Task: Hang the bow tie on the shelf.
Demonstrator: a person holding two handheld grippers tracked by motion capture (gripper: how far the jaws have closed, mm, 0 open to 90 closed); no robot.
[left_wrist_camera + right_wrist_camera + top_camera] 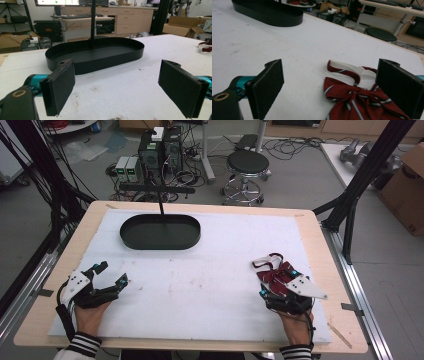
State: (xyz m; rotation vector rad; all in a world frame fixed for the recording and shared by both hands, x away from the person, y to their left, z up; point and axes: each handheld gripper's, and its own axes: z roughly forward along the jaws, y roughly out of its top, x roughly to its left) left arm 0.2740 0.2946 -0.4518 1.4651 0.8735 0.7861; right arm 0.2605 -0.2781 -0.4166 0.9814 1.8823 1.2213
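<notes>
Bare desk (200,285) lies open between the hands. A black tray (160,232) with an upright post (161,202) blocks the far left.

Even, diffuse indoor light falls from overhead, so the white mat (200,285) reads bright without glare and the black oval tray (160,232) — the darkest mass on it — throws only a thin, soft shadow at its near wall. In both gripper views the jaw pads at the bottom edge are slightly soft while the tray beyond them stays fairly crisp. All three pictures are mildly grainy and low in detail — the room behind the tray blurs, and straight lines bow a little toward the frame edges.
</notes>
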